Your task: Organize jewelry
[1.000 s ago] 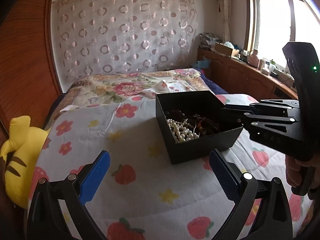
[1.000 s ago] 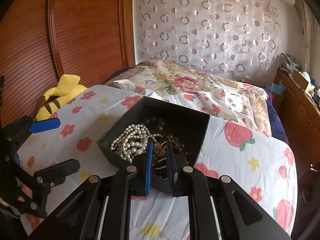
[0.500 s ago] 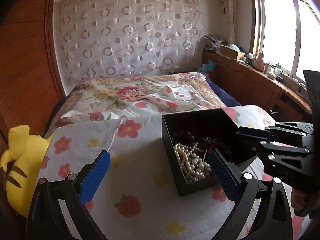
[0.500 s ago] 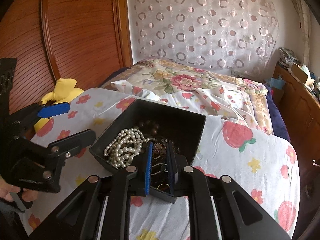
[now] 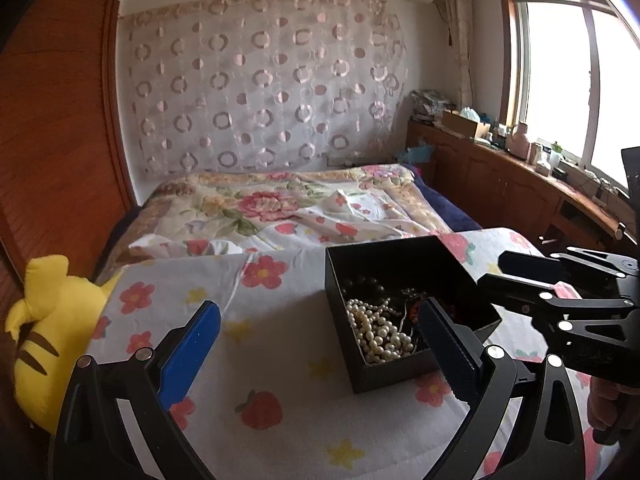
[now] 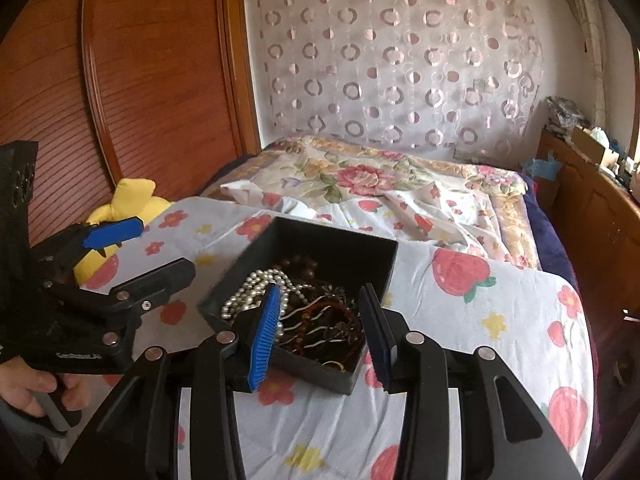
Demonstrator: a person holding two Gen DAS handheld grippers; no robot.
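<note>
Right wrist view, bottom centre: right gripper (image 6: 322, 320) w/ jaws opening, nothing pinched btwn the pads. They straddle the near corner of the black box (image 6: 236, 268), pointing down into it, prob. lining up to pick one item out.

Bottom left of same frame: left gripper (image 6: 136, 252), jaws spread wide and empty, just beside the box's left wall, not touching as far as I can tell. A hand (image 6: 28, 380) grips its handle at lower left. Likely parked there to steady the box or wait its turn.

Mid-frame: box sits open on the strawberry-print sheet (image 6: 480, 320), w/ no lid in view. Inside, a pearl necklace (image 6: 256, 288) heaped on the left, dark bead strands (image 6: 300, 264) toward the back, tangled cords (image 6: 324, 328) on the right. All jumbled, so sorting looks barely begun.

Farther back, upper left: yellow plush (image 6: 128, 200) against the wood panel. Beyond that, floral quilt (image 6: 360, 176), then the circle-pattern curtain (image 6: 400, 60) on the far wall.
</note>
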